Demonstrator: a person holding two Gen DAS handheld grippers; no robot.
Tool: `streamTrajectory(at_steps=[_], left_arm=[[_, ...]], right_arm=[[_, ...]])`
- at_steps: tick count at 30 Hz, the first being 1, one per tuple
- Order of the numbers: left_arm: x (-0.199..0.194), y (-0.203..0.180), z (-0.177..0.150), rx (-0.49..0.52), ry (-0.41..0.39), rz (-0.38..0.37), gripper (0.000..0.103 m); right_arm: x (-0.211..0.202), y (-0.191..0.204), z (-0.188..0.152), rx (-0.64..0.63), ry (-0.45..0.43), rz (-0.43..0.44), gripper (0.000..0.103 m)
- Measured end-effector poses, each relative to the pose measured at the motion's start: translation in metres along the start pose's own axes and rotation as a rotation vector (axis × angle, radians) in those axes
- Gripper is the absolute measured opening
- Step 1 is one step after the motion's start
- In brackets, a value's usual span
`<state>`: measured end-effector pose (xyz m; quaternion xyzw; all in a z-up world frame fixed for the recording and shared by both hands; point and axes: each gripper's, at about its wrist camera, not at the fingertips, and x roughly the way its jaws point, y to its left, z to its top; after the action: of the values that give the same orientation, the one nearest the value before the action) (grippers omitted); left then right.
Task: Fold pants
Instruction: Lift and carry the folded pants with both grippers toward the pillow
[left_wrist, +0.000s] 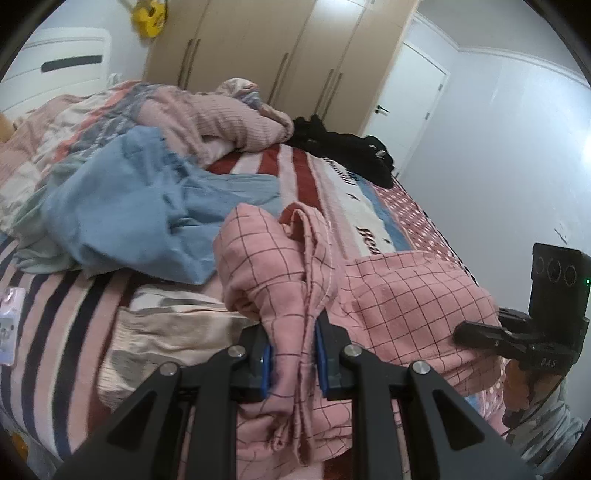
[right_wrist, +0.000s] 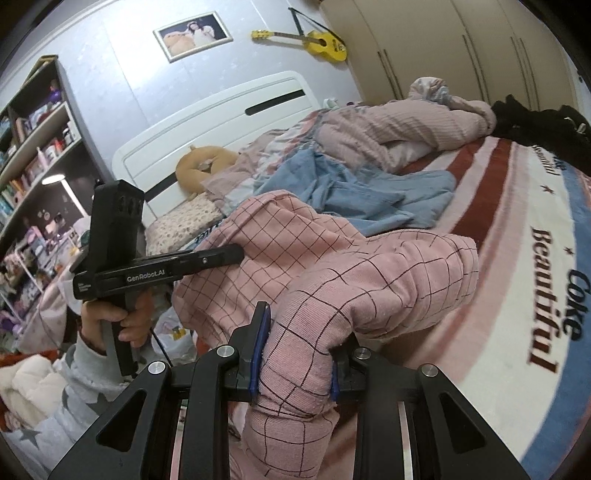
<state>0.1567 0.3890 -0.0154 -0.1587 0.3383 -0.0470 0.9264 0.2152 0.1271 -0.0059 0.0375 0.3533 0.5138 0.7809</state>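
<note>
The pink checked pants (left_wrist: 406, 291) hang bunched between my two grippers above the bed. My left gripper (left_wrist: 293, 354) is shut on a gathered fold of the pink cloth, blue pads pressing both sides. My right gripper (right_wrist: 295, 365) is shut on another thick fold of the same pants (right_wrist: 332, 266). The right gripper (left_wrist: 532, 332) also shows at the right edge of the left wrist view. In the right wrist view the left gripper (right_wrist: 221, 256) comes in from the left, held by a hand (right_wrist: 122, 317), its tips buried in the cloth.
The striped bedspread (right_wrist: 517, 206) carries a blue garment (left_wrist: 122, 206), a pink ribbed garment (left_wrist: 221, 118) and a black garment (left_wrist: 343, 147). A folded beige piece (left_wrist: 166, 325) lies near the left gripper. Wardrobe (left_wrist: 258, 48), white headboard (right_wrist: 207, 125) and shelves (right_wrist: 33, 147) surround the bed.
</note>
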Motion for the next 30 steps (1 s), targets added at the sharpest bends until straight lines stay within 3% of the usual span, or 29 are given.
streamTrajectory(at_steps=[16,24,30], left_arm=[[0.025,0.099,0.004,-0.099,0.051,0.012,0.016],[0.048,0.124,-0.01,-0.132,0.121,0.003,0.016],[0.031,0.126,-0.01,-0.161,0.112,-0.062,0.016]], right_arm=[[0.086,0.017,0.003,0.023,0.063,0.005,0.021],[0.109,0.008,-0.017,0.046,0.122,-0.012,0.021],[0.105,0.007,-0.027,0.068,0.129,0.002,0.021]])
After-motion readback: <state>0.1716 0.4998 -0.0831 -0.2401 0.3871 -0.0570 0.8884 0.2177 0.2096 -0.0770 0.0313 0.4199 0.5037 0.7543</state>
